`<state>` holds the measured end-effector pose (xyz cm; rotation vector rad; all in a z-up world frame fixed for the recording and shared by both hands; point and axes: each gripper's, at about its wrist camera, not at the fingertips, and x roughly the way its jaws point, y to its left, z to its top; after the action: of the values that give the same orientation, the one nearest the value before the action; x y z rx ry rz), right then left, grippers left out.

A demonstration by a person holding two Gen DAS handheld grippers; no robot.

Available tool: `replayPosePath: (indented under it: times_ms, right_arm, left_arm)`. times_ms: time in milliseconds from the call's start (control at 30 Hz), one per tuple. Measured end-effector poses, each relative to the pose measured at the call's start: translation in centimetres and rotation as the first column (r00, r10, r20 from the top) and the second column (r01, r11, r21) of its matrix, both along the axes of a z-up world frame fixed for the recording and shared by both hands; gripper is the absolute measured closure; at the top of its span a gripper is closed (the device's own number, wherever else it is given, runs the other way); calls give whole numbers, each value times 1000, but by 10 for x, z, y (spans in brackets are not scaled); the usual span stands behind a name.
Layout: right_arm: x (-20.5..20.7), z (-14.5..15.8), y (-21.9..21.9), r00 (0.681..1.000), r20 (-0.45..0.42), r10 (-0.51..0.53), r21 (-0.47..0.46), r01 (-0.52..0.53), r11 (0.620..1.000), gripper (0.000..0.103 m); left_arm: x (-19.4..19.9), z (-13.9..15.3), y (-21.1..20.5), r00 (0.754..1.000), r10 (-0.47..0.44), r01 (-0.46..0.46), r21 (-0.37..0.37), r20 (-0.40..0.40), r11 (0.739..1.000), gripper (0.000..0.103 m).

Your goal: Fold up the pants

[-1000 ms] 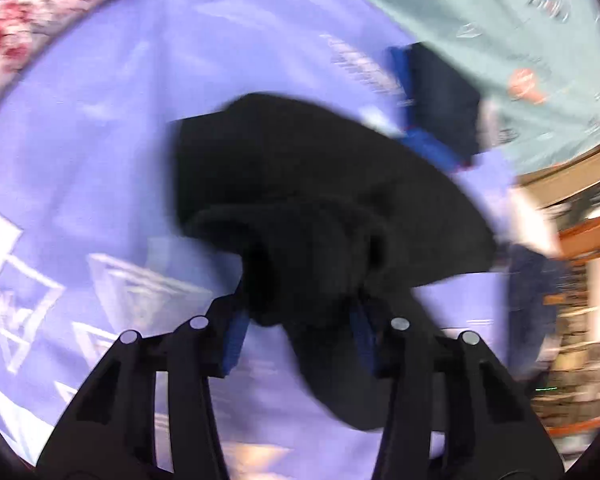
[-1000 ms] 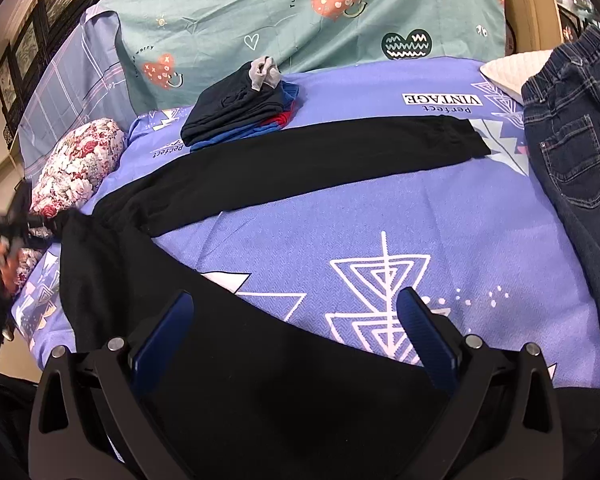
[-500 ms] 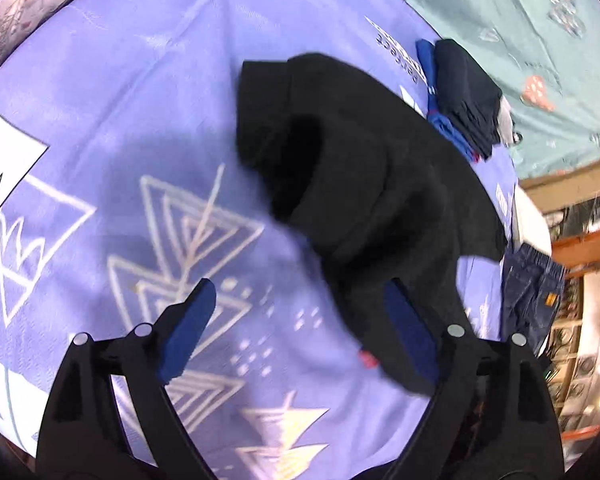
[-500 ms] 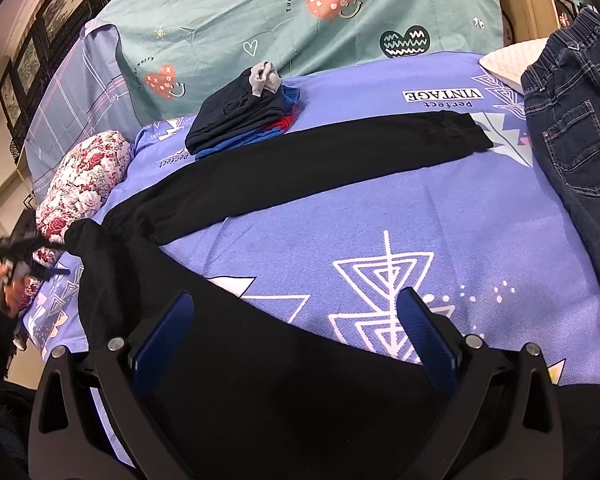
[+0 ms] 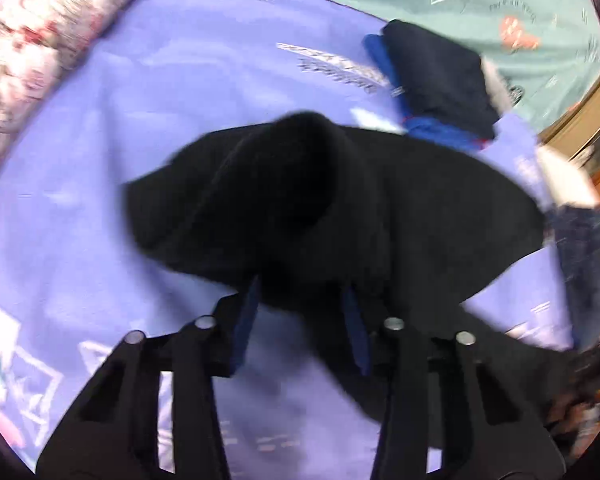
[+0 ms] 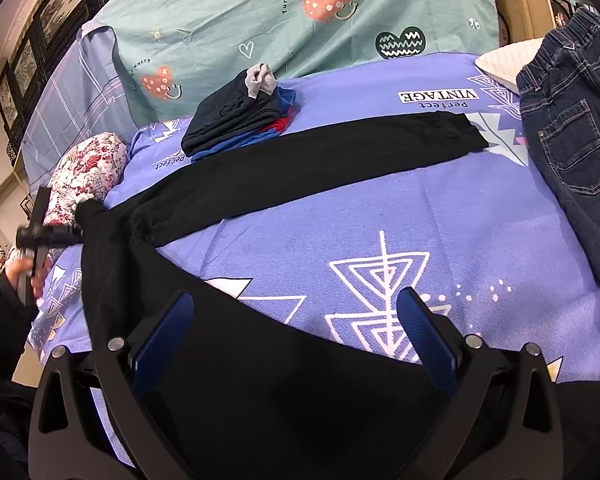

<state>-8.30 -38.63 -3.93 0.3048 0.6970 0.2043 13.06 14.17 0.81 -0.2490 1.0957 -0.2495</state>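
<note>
Black pants (image 6: 308, 168) lie spread on a purple patterned bedsheet (image 6: 420, 216), one leg stretching to the far right, the other running toward me under the right gripper. My left gripper (image 5: 300, 300) is shut on a bunched fold of the black pants (image 5: 324, 200) at the waist end and lifts it; it also shows in the right wrist view (image 6: 70, 236) at the far left. My right gripper (image 6: 296, 336) is open and empty, hovering just above the near pant leg.
A stack of folded dark and blue clothes (image 6: 240, 120) sits at the back of the bed. Blue jeans (image 6: 572, 136) lie at the right. A floral pillow (image 6: 88, 172) is at the left, a teal heart-print sheet (image 6: 300, 12) behind.
The left gripper, open half a second ago, has shut on the pants' waist end again and lifts it. The right gripper has barely moved.
</note>
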Motion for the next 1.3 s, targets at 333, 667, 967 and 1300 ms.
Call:
replayPosePath:
  times_ms: [333, 667, 967, 1300]
  right_arm:
    - [0, -1, -5, 1000, 0, 4, 32, -4, 999, 1]
    - [0, -2, -6, 1000, -1, 9, 43, -9, 999, 1]
    - [6, 0, -3, 999, -45, 29, 24, -28, 999, 1]
    - [97, 124, 163, 871, -32, 490, -254, -481, 839, 1]
  left_arm:
    - [28, -19, -2, 991, 12, -16, -30, -136, 999, 46]
    - [-2, 10, -20, 998, 51, -46, -99, 41, 994, 93]
    - [-151, 37, 68, 983, 179, -158, -292, 48, 943, 94]
    - [-189, -54, 95, 967, 225, -254, -374, -121, 892, 88]
